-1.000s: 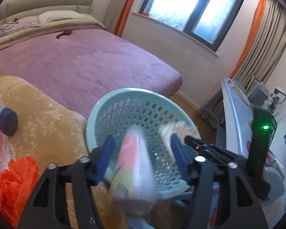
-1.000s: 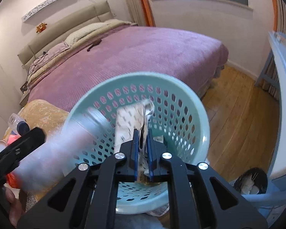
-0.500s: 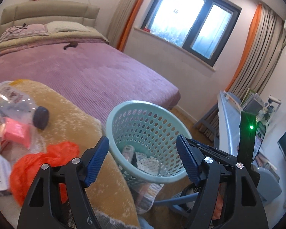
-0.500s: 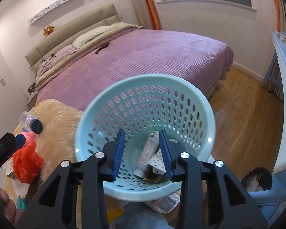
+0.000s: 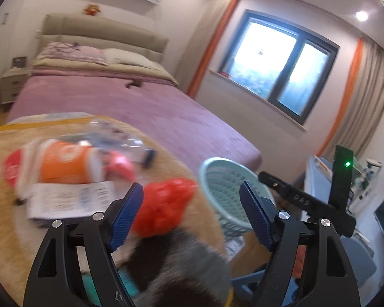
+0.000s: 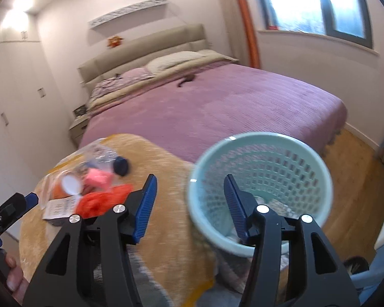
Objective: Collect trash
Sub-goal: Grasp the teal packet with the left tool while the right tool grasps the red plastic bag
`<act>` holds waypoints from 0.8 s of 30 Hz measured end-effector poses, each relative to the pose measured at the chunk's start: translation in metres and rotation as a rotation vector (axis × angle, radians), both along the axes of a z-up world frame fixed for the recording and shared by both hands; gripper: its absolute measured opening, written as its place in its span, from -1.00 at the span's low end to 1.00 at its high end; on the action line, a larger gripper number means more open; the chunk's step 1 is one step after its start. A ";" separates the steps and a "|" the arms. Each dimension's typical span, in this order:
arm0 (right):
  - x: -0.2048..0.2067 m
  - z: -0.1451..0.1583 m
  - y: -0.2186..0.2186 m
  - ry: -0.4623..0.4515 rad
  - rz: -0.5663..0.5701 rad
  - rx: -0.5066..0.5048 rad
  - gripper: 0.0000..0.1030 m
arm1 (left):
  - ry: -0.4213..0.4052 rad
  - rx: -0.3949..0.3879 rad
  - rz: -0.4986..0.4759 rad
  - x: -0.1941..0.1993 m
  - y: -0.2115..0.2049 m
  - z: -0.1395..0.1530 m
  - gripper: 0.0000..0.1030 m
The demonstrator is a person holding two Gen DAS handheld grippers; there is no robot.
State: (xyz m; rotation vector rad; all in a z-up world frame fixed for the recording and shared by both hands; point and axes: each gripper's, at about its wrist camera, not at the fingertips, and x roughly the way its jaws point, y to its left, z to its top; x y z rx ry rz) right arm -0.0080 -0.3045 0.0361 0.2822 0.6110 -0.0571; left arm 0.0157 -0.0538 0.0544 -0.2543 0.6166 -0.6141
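Both the left gripper and the right gripper have empty jaws that are opening, while left of the mint basket the red bag, orange cup and paper slip lie on the tan blanket.

A pale green perforated basket stands upright at four o'clock, paper scraps in its bottom. On the tan plush tabletop at nine o'clock lie a crumpled red bag, an orange cup on its side, a printed paper and a dark-capped clear bottle.
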 end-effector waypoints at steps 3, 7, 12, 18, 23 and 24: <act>0.005 0.000 0.025 -0.006 0.072 -0.006 0.04 | 0.010 0.033 0.066 -0.009 0.024 -0.003 0.59; 0.011 -0.007 0.057 -0.006 0.157 -0.019 0.24 | 0.018 0.108 0.132 -0.024 0.045 -0.013 0.61; 0.023 -0.026 0.090 0.011 0.232 -0.016 0.52 | 0.026 0.158 0.215 -0.046 0.058 -0.038 0.71; 0.040 -0.053 0.110 0.034 0.250 -0.015 0.57 | 0.126 0.179 0.214 -0.043 0.052 -0.076 0.71; 0.054 -0.062 0.121 0.072 0.241 -0.031 0.66 | 0.188 0.230 0.233 -0.038 0.043 -0.095 0.70; 0.056 -0.064 0.122 0.079 0.240 -0.033 0.67 | 0.196 0.236 0.232 -0.037 0.042 -0.098 0.70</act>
